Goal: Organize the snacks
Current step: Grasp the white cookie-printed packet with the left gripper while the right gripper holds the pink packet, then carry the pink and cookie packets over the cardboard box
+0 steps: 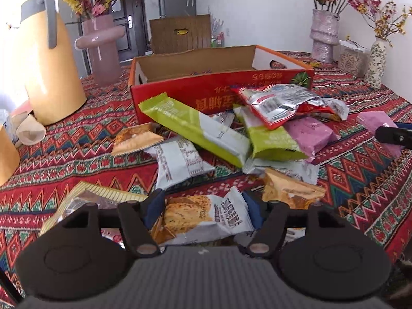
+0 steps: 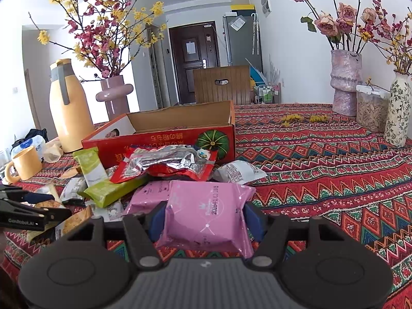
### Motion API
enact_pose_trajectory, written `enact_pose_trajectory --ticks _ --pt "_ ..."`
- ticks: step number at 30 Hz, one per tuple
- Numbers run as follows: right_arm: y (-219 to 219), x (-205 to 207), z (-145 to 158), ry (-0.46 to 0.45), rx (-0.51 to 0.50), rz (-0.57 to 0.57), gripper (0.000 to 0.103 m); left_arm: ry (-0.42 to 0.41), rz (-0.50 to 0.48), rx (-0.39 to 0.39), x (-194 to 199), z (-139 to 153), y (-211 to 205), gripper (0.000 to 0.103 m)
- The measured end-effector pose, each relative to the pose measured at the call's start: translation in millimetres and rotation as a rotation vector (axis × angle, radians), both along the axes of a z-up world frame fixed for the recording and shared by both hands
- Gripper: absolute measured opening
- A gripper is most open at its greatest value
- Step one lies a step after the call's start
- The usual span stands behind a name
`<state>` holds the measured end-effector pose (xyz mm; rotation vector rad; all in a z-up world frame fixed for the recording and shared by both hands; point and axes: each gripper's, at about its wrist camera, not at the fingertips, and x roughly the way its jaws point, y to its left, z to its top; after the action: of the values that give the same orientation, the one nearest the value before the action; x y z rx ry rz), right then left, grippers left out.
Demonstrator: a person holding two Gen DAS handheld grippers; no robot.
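Note:
An open red cardboard box (image 1: 221, 87) stands on the patterned tablecloth, with a heap of snack packets in front of it. Among them are long green bars (image 1: 195, 131), a silver-and-red bag (image 1: 283, 103) and a white packet (image 1: 182, 162). My left gripper (image 1: 203, 203) is open low over the heap's near edge. A white-and-orange biscuit packet (image 1: 206, 219) lies loose between its blue pads. My right gripper (image 2: 206, 213) is shut on a pink packet (image 2: 203, 219), pinched at both sides just above the cloth. A second pink packet (image 2: 152, 193) lies behind it.
A yellow jug (image 1: 49, 72) and a pink vase (image 1: 103, 49) stand left of the box, with a yellow mug (image 2: 24, 164) nearer. At the far right are two flower vases (image 2: 345, 82) (image 2: 399, 110) and a seed jar (image 2: 370, 110). A wooden chair (image 2: 221, 85) is behind the table.

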<state>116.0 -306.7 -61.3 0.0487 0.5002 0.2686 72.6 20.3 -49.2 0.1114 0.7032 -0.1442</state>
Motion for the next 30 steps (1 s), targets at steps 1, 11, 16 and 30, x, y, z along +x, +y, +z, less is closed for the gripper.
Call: enact_pose_trajectory --ticks 1,11,16,30 --pt "0 -1 0 0.000 0.000 0.001 0.063 0.001 0.004 -0.002 0 -1 1 0.068" --pt "0 -3 1 0.000 0.002 0.003 0.063 -0.016 0.009 -0.010 -5 4 4 0.044" --pt "1 -4 2 -0.003 0.002 0.005 0.063 -0.035 0.010 -0.008 -7 9 4 0.043" --pt "2 0 13 -0.032 -0.010 0.013 0.063 -0.137 0.014 -0.008 -12 43 0 0.043"
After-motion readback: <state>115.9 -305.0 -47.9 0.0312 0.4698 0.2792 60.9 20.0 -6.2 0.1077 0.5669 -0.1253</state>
